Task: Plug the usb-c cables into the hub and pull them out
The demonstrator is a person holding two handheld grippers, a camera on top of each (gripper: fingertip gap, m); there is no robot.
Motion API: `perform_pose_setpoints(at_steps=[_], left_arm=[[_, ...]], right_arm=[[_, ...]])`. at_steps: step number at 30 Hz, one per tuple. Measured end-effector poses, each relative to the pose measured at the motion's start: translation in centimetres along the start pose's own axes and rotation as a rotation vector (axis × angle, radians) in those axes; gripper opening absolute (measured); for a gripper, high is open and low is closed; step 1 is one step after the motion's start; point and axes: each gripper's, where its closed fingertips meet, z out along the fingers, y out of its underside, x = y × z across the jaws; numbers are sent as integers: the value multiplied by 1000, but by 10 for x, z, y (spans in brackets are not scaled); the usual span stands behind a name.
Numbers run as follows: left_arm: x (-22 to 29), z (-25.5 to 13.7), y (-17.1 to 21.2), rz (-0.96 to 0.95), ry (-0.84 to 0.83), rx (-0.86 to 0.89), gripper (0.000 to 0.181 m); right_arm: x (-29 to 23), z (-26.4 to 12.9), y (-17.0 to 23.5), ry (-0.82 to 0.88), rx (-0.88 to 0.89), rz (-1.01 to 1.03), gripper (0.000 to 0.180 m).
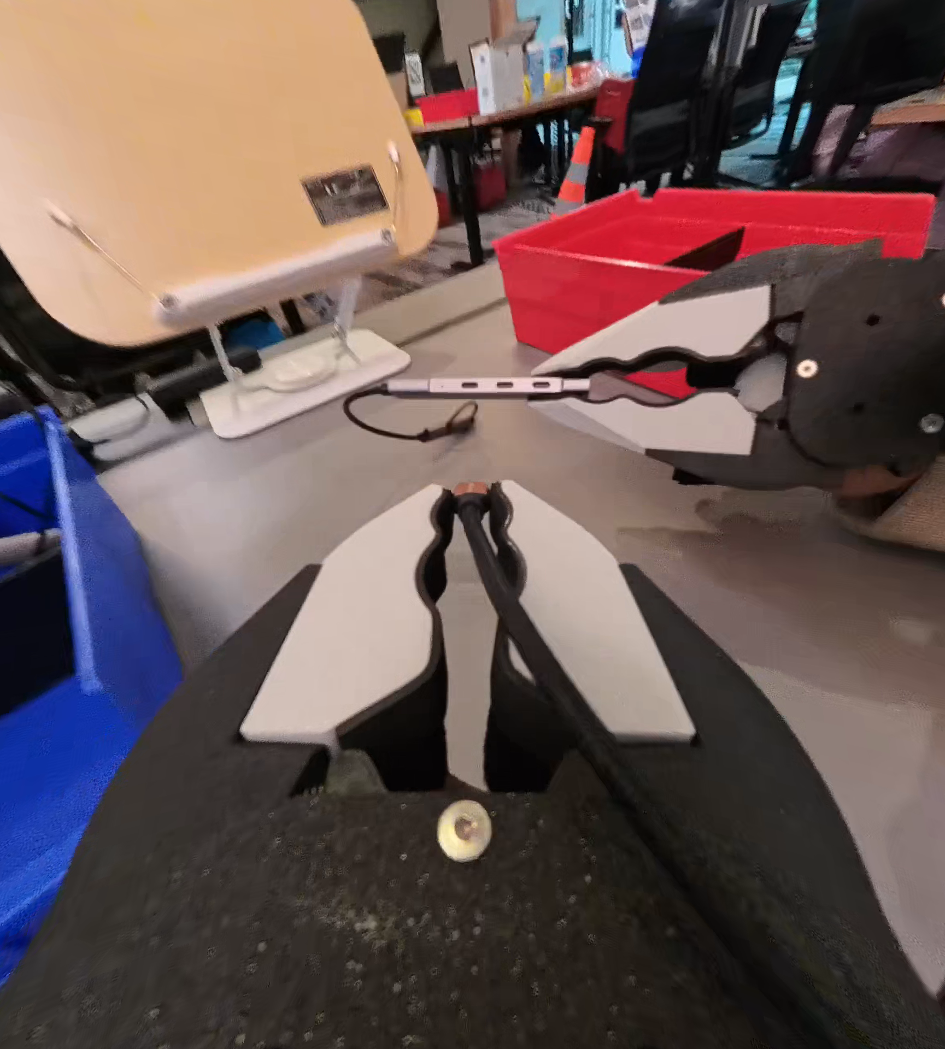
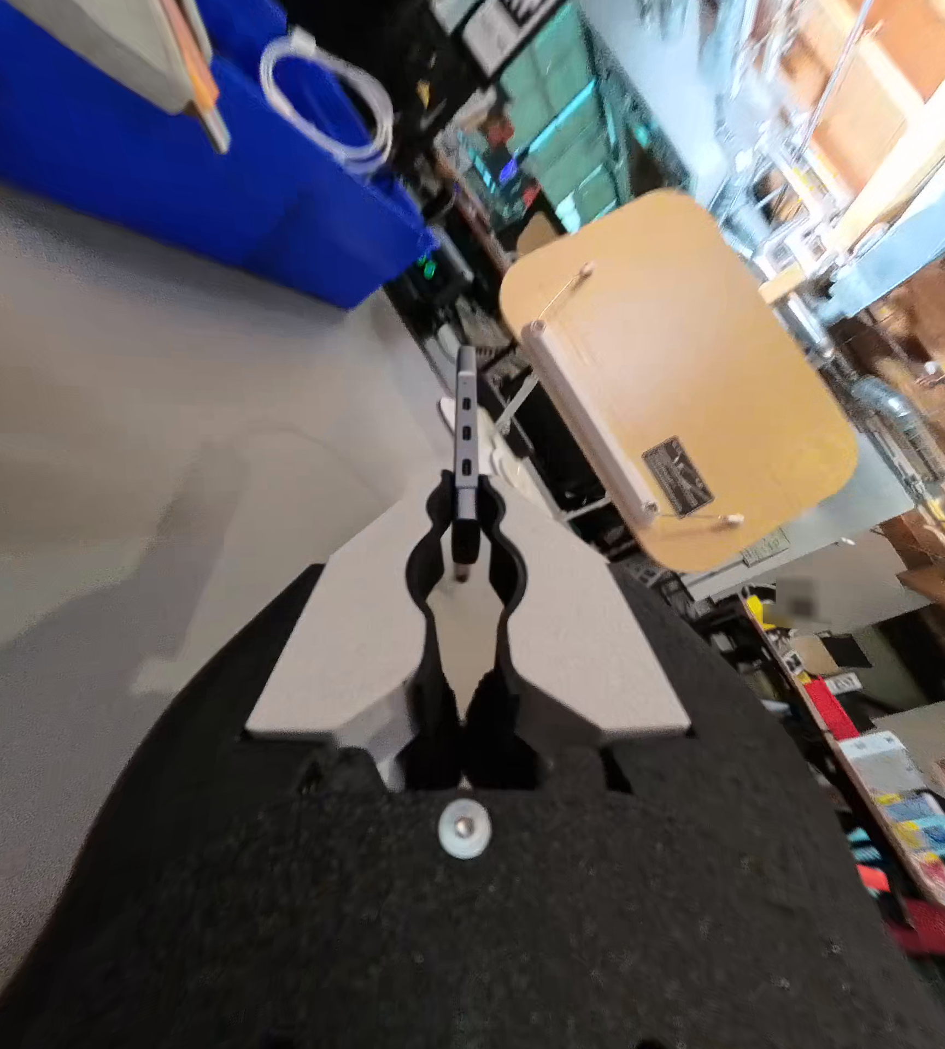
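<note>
My left gripper (image 1: 471,489) is shut on a black USB-C cable (image 1: 521,619) near its copper-coloured plug end (image 1: 470,488); the cable runs back between the fingers. The plug sits a little short of the slim grey hub (image 1: 487,386), which hangs level above the table with three ports facing me. My right gripper (image 1: 544,387) comes in from the right and is shut on the hub's right end. In the right wrist view the hub (image 2: 465,431) sticks straight out of my right gripper (image 2: 465,499). The hub's own short black lead (image 1: 402,428) loops down onto the grey table (image 1: 742,624).
A red bin (image 1: 583,295) stands at the back right. A blue bin (image 1: 32,738) stands at the left and holds a coiled white cable (image 2: 333,108). A tan board on a white stand (image 1: 186,170) is behind the hub. The tips of one gripper are about 11 cm away from the tips of the other.
</note>
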Motion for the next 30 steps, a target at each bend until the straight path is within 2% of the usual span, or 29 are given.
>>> perform_pose_setpoints(at_steps=[3, 12, 15, 23, 27, 30], left_arm=[[2, 13, 21, -48, 56, -79, 12], [5, 18, 33, -19, 66, -122, 12], [4, 20, 37, 12, 64, -137, 12], [-5, 20, 39, -30, 57, -134, 12], [-3, 18, 38, -11, 64, -128, 12], [1, 18, 37, 3, 75, -125, 12]], right_arm=[[-13, 0, 7, -34, -8, -54, 9], [8, -3, -1, -37, 30, 110, 9], [25, -8, -8, -106, 29, 195, 8], [195, -50, -1, 10, 76, 574, 8], [252, -74, 31, 11, 12, 713, 8], [274, -79, 74, -3, -109, 770, 8]])
